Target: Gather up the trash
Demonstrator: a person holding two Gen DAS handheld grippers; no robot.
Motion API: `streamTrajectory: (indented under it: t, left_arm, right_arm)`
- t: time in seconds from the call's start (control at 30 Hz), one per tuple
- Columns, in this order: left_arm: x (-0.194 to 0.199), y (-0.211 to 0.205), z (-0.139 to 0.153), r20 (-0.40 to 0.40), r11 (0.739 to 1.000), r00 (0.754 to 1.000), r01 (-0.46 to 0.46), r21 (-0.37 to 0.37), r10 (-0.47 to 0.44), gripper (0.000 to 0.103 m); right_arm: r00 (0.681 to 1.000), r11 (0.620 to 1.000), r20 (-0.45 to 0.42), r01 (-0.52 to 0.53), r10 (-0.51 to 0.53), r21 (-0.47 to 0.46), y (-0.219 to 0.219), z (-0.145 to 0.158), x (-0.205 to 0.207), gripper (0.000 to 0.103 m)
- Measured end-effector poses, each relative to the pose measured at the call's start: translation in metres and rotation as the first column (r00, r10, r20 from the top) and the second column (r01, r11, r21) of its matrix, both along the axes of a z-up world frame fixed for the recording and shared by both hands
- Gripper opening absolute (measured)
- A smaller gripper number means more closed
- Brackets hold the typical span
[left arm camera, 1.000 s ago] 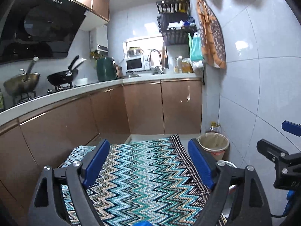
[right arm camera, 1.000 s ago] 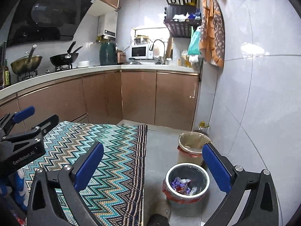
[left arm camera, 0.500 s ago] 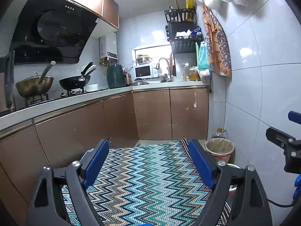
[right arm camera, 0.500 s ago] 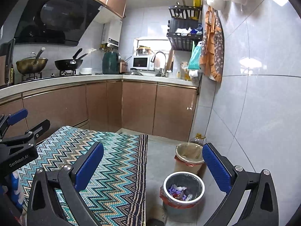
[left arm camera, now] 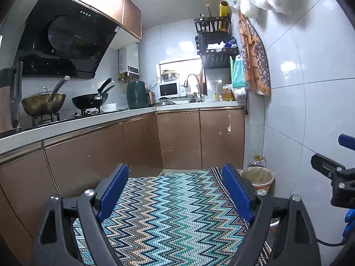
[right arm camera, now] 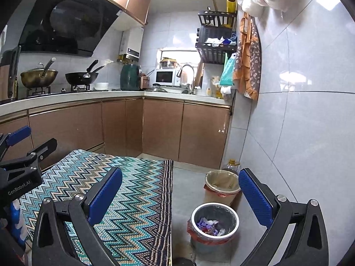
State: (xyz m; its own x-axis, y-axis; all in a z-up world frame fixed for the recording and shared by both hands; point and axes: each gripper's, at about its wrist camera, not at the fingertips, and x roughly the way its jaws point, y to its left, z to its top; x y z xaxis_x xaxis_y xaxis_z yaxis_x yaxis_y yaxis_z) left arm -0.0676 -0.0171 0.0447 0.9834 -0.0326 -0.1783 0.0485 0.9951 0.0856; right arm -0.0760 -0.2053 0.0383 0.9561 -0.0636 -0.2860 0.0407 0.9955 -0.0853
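Observation:
Two bins stand on the floor by the right wall. The nearer metal-rimmed bin (right arm camera: 214, 221) has a red liner and holds wrappers (right arm camera: 210, 226). Behind it is a beige-lined bin (right arm camera: 222, 184), also seen in the left wrist view as the beige-lined bin (left arm camera: 257, 175). My right gripper (right arm camera: 180, 190) is open and empty, held above the floor left of the bins. My left gripper (left arm camera: 175, 186) is open and empty over the zigzag rug (left arm camera: 173, 217). The left gripper's body (right arm camera: 20, 173) shows at the left edge of the right wrist view.
Brown cabinets (right arm camera: 162, 128) under a white counter (right arm camera: 93, 95) run along the left and back. Pans (left arm camera: 89, 100), a microwave (left arm camera: 169, 89) and a sink tap (left arm camera: 193, 84) are on it. A yellow-capped bottle (right arm camera: 231, 165) sits behind the bins. Tiled wall (right arm camera: 299, 133) on the right.
Both views have tilted upward: the bins and rug sit lower in frame and more of the hood and ceiling shows. Both grippers stay open.

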Motion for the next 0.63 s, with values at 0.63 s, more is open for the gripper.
streamTrajectory:
  t: [0.63]
  left_arm:
    - [-0.004, -0.001, 0.006, -0.003, 0.998, 0.998, -0.057, -0.014, 0.057, 0.086]
  right_arm:
    - [0.999, 1.000, 0.029, 0.029, -0.030, 0.010, -0.007, 0.003, -0.012, 0.103]
